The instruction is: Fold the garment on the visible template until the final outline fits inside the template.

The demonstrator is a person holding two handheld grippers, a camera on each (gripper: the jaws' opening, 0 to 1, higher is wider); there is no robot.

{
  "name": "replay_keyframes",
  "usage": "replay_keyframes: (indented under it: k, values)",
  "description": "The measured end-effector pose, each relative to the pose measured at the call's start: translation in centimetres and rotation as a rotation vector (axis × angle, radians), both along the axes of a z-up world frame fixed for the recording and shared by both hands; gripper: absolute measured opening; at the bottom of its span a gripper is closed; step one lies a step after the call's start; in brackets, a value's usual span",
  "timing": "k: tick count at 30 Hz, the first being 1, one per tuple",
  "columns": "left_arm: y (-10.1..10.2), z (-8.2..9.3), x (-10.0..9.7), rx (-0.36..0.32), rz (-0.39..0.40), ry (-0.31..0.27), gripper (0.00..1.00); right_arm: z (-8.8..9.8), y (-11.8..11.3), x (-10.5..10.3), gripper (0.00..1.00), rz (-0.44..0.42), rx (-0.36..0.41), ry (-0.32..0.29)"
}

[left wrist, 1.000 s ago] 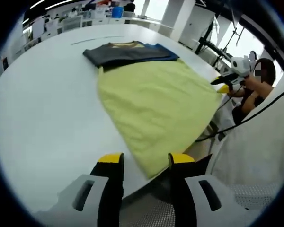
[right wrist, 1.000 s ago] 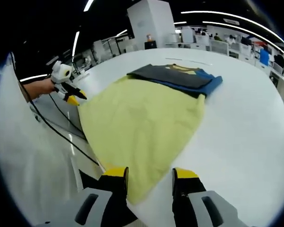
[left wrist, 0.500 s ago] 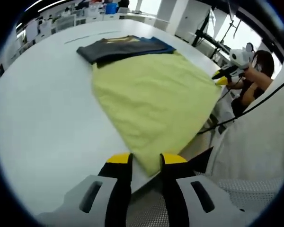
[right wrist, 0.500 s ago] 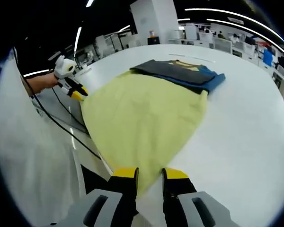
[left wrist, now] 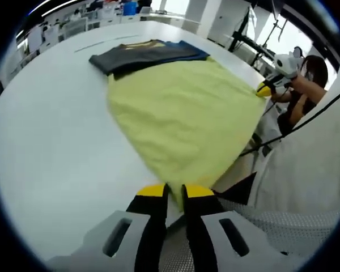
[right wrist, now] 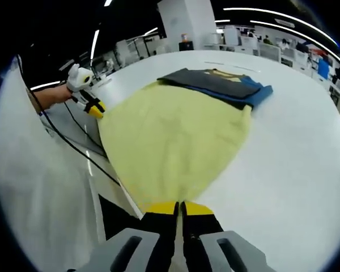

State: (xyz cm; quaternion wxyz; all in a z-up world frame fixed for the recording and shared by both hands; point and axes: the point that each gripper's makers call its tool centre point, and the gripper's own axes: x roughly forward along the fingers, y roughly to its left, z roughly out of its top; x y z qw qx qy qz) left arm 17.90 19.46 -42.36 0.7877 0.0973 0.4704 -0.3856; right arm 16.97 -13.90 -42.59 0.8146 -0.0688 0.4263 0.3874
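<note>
yellow cloth garment [left wrist: 184, 113], spread flat on the white round table [left wrist: 51, 141], its far end touching a dark folded stack of clothes [left wrist: 144, 54]; near corners pinched, one in the left tool [left wrist: 168, 191], one in the right tool [right wrist: 180, 208], each clamped together on the hem. judged best done by lifting both corners level and carrying them evenly toward the far edge. no containers in sight.

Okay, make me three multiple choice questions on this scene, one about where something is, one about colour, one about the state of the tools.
1. Where does the dark folded garment lie?
A. at the yellow cloth's far end
B. on the floor
C. in a tool

2. What colour is the big cloth?
A. red
B. yellow
C. white

3. How is the left tool?
A. wide open
B. shut on the cloth
C. holding a cup

Answers:
1 A: the dark garment sits at the far edge.
2 B: the cloth is yellow.
3 B: the left tool pinches the near corner; the right tool does likewise.
</note>
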Motion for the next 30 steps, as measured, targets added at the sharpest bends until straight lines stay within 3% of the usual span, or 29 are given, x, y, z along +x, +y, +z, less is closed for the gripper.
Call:
replay_keyframes:
  k: [17, 30]
  values:
    - [0.3, 1.0, 0.8, -0.014, 0.001, -0.016, 0.0, 0.5, -0.3, 0.6, 0.0, -0.016, -0.007, -0.009]
    - [-0.4, 3.9, 3.2, -0.061, 0.023, -0.095, 0.0, 2.7, -0.5, 3.1, 0.0, -0.038, 0.007, -0.063]
